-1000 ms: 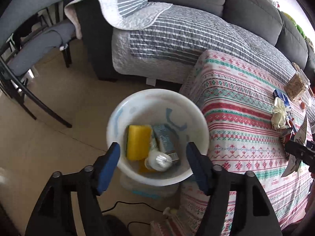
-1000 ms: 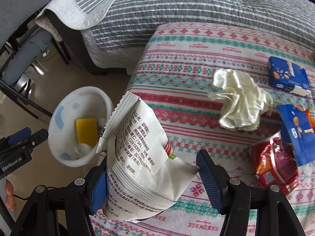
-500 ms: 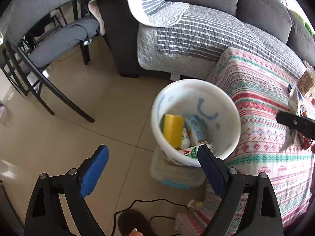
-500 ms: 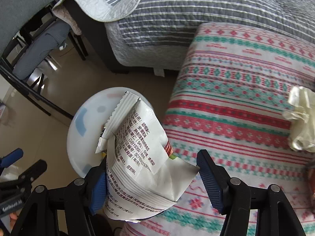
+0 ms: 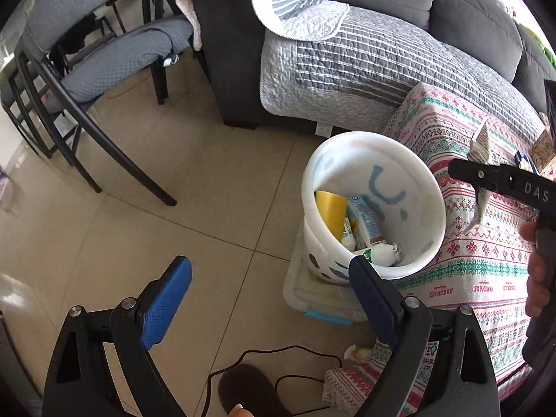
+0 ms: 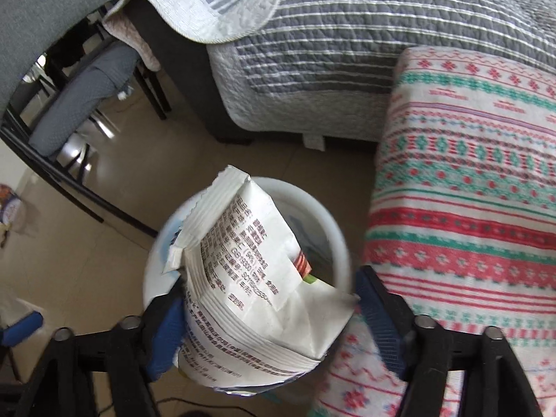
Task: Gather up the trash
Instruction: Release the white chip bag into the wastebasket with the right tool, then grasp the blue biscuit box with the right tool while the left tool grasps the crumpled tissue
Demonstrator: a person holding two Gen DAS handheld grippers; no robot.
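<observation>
The right claw (image 6: pixel 267 316) is gripping a crumpled white snack bag (image 6: pixel 250 278) by its lower body, the printed panel facing the camera and the torn, serrated top pointing up over the white bin (image 6: pixel 338 243) standing on the floor beside the patterned surface (image 6: pixel 469 208). The bag is looking light, thin and crinkly — most likely empty — so it is probably folding under the pads rather than resisting them, and the creased middle, where the layers are bunching, is offering a surer hold than a slick flat edge. The left claw (image 5: pixel 267 299) is hanging wide apart and empty above the tiled floor (image 5: pixel 191 191), just short of the bin's near rim. Inside the bin a yellow sponge (image 5: pixel 330 212) and a small carton (image 5: pixel 365 222) are already lying — beyond it, a quilt-draped sofa (image 5: pixel 365 52).
</observation>
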